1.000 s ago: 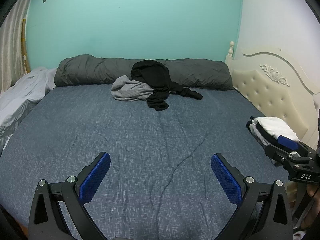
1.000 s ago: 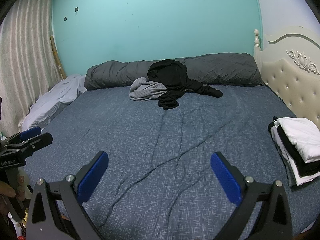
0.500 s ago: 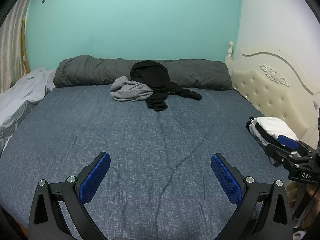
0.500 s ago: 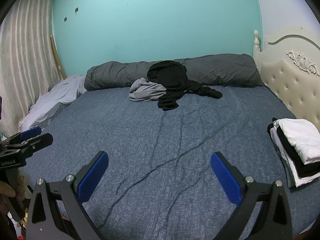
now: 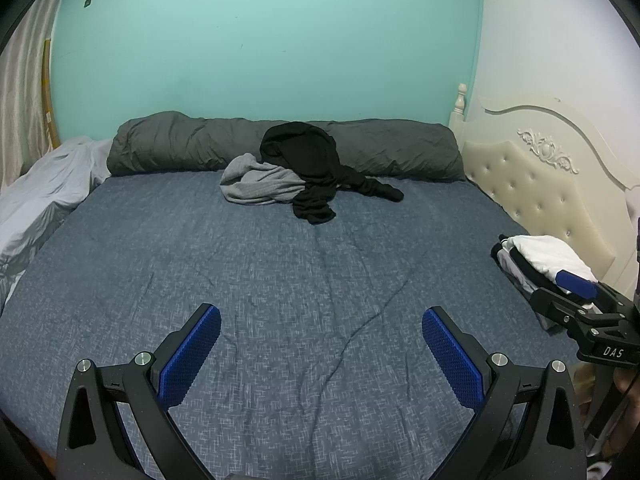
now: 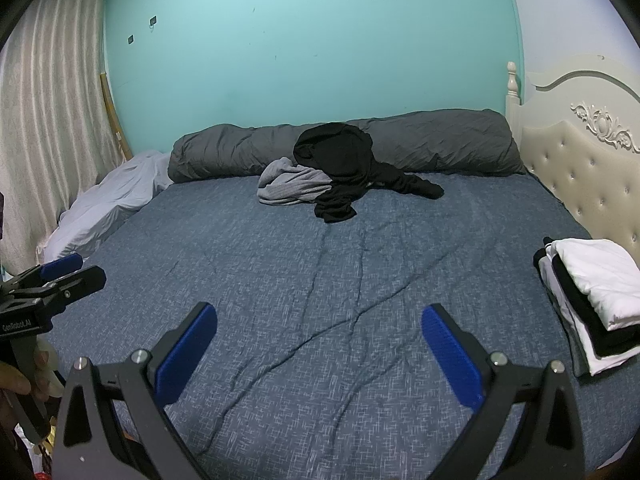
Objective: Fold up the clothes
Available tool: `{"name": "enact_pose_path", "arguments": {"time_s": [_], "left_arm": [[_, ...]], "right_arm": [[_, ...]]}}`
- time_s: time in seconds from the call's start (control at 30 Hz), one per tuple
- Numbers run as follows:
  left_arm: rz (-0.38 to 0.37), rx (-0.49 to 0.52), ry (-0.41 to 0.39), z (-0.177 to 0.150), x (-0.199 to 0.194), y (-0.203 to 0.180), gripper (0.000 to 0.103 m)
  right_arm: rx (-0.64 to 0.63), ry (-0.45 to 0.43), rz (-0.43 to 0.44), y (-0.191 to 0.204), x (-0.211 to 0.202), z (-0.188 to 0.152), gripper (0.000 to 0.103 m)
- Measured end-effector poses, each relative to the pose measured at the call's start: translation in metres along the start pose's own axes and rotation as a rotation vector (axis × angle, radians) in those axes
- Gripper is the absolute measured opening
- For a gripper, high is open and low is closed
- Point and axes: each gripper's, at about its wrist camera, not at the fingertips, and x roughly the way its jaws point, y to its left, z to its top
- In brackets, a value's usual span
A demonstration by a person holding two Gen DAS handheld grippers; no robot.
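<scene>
The left claw (image 5: 321,334) is held wide apart above the near part of the bed (image 5: 280,272), with nothing between its blue pads (image 5: 188,356). The right claw (image 6: 319,334) is likewise spread wide and empty over the same near stretch of blue bedcover.

A black garment (image 5: 312,164) is seen crumpled at the far side of the bed, draped partly over a long grey rolled duvet (image 5: 168,146) that lies along the turquoise wall (image 5: 260,40). A grey garment (image 5: 256,182) is bunched just beside the black one, touching it on its left. Both unfolded garments are well apart from either claw, straight ahead of them across the bare bedcover.

A stack of folded clothes (image 6: 588,292), white on top with black and white layers beneath, rests on the bed's right edge, near the cream padded headboard (image 6: 580,160). It lies to the right of the right claw and closer to it than the crumpled garments are. In the left wrist view the right claw (image 5: 576,292) is seen in front of this stack, partly covering it.

A pale sheet (image 6: 108,200) is heaped at the bed's left edge, beside a curtain (image 6: 44,120). A hand (image 6: 20,376) is glimpsed on the left claw's handle.
</scene>
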Motion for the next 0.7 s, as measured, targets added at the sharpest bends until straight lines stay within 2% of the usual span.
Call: {"name": "enact_pose_path", "arguments": {"time_s": [0.5, 0.7], "left_arm": [[0.002, -0.005, 0.002, 0.0, 0.002, 0.007, 0.102], [0.005, -0.006, 0.007, 0.003, 0.013, 0.012, 0.103]], "right_arm": [[0.01, 0.017, -0.005, -0.007, 0.001, 0.0, 0.103], [0.009, 0.045, -0.01, -0.022, 0.024, 0.005, 0.103]]}}
